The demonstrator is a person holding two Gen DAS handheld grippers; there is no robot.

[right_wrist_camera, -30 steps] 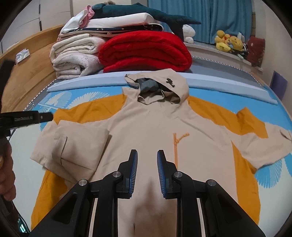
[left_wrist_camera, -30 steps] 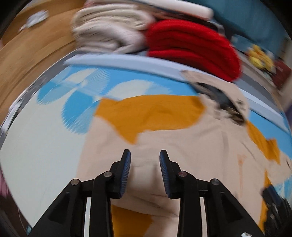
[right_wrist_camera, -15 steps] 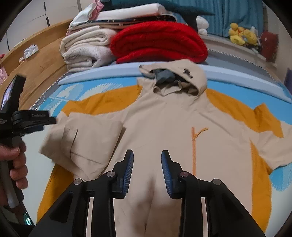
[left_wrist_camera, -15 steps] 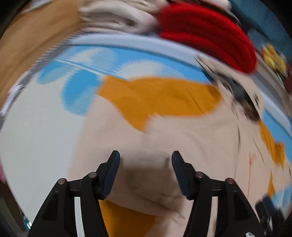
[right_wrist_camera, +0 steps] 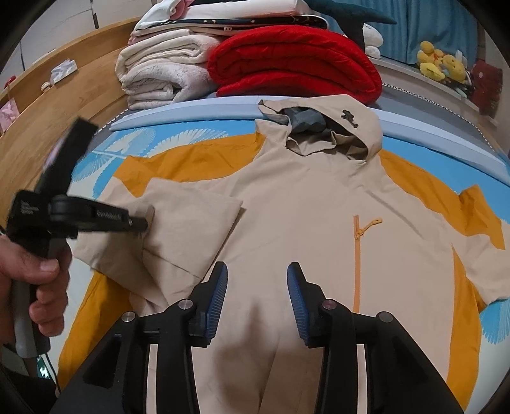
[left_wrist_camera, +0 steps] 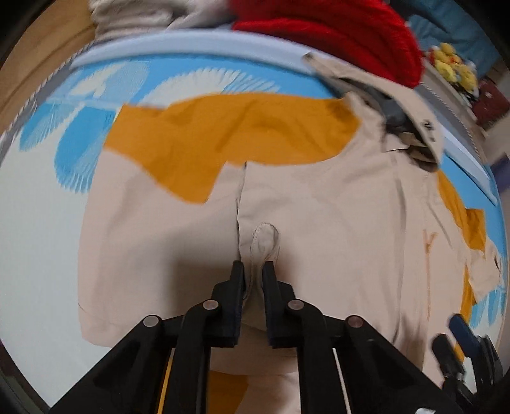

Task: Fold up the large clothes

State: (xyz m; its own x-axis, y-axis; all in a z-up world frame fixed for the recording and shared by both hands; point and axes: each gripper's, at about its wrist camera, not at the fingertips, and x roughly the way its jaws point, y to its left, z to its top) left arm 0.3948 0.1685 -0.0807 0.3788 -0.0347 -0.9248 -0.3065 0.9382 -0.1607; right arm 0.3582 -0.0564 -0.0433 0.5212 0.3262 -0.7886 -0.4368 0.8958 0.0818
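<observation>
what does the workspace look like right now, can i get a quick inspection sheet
surface: bed with a blue and white leaf print sheet
job's things: beige and orange hooded jacket spread flat, one sleeve folded in over the body
clutter: red blanket and folded white blankets stacked behind the hood
grippers: left gripper closing on a pinch of beige fabric; right gripper opening above the jacket, nothing between its jaws
cables: nothing seen
surroundings: wooden headboard, blue curtain, yellow plush toys

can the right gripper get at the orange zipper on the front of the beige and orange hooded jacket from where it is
Probably yes: the right gripper hangs over the jacket, jaws opening and empty, and the orange zipper lies uncovered just beside it.
</observation>
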